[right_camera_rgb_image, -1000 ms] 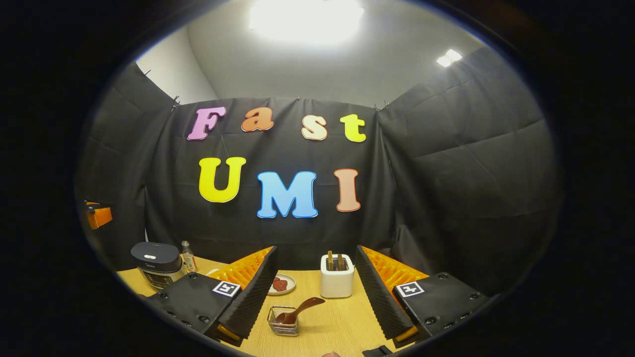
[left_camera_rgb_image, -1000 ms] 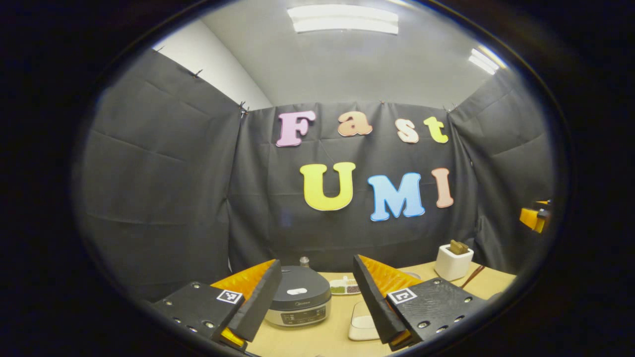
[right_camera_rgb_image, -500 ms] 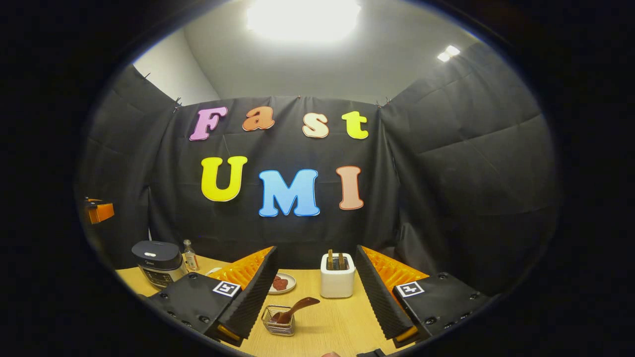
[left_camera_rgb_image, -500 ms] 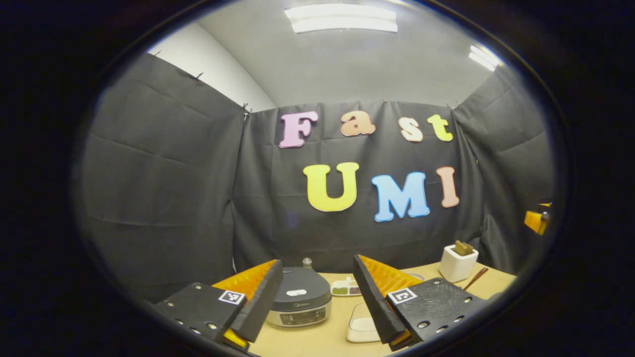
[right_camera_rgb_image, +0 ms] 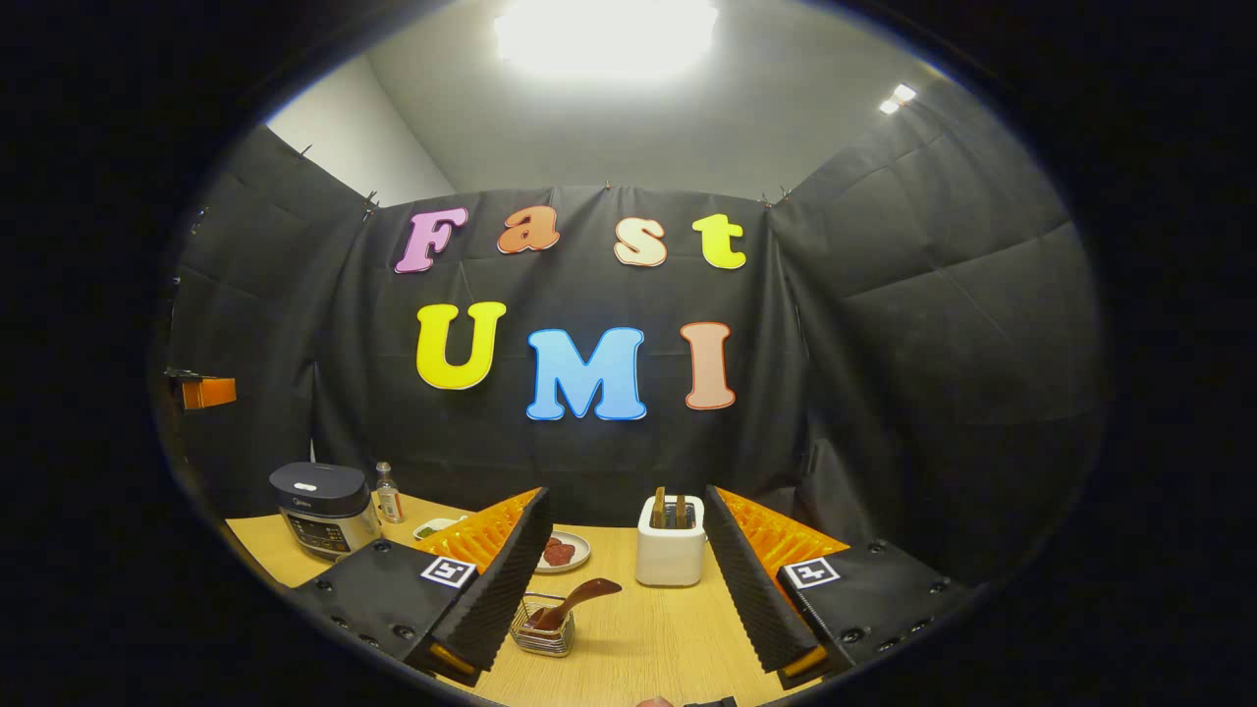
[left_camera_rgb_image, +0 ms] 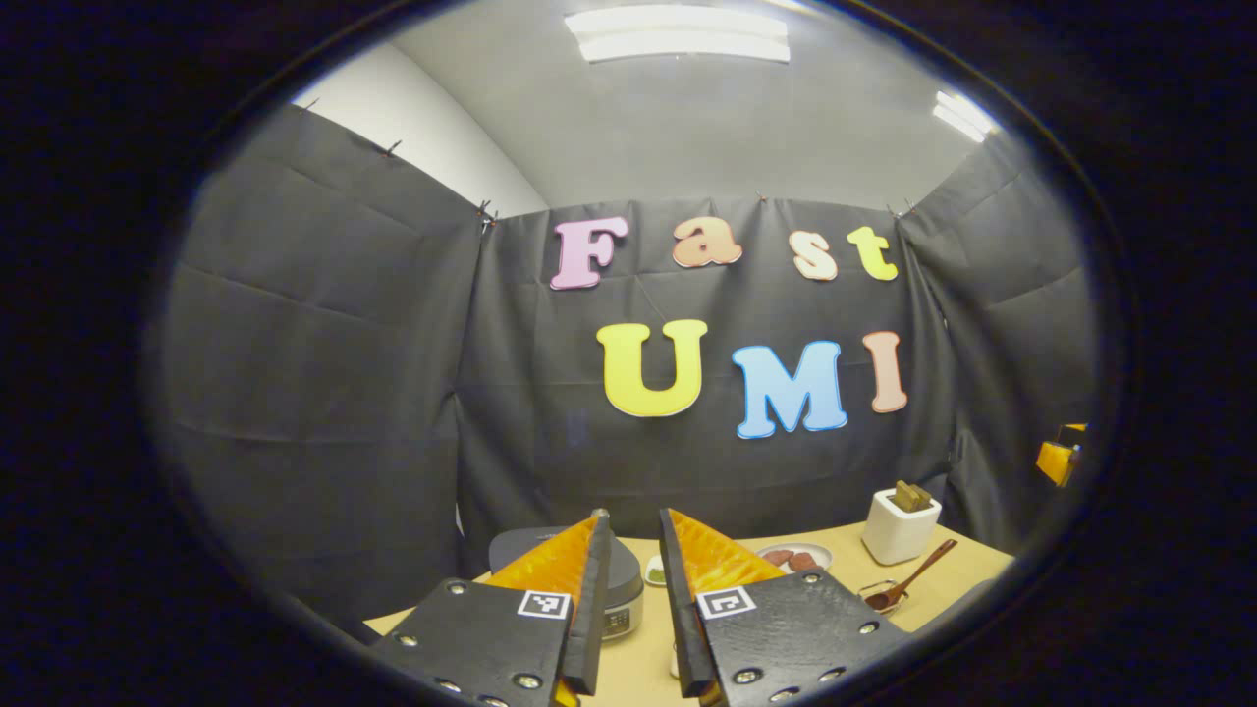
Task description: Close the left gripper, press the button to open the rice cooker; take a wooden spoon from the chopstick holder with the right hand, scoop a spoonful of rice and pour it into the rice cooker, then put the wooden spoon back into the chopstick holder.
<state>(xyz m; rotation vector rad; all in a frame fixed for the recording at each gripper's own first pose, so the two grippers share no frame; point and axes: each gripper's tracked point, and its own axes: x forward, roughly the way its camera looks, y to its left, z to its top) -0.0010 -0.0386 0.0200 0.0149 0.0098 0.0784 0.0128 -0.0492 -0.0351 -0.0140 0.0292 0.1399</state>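
Observation:
The rice cooker (left_camera_rgb_image: 519,546), dark-lidded with its lid down, sits just beyond my left gripper (left_camera_rgb_image: 633,520) and is partly hidden by the left finger. The two fingers are drawn almost together, with a thin slit between them and nothing in it. In the right gripper view the cooker (right_camera_rgb_image: 324,503) stands at the far left of the table. A wooden spoon (right_camera_rgb_image: 577,599) leans in a small wire holder (right_camera_rgb_image: 542,636), low between the fingers of my right gripper (right_camera_rgb_image: 627,496), which is open and holds nothing. The spoon (left_camera_rgb_image: 911,577) also shows at the right in the left gripper view.
A white box (right_camera_rgb_image: 671,542) with brown pieces upright in it stands behind the wire holder. A plate of red food (right_camera_rgb_image: 562,552), a small bottle (right_camera_rgb_image: 390,499) and a little dish (left_camera_rgb_image: 655,570) lie on the wooden table (right_camera_rgb_image: 648,648). Black cloth walls close the back and sides.
The left gripper's fingers have closed from wide apart to nearly touching, and it has shifted so the cooker lies behind its left finger. The right gripper turned slightly and stays open.

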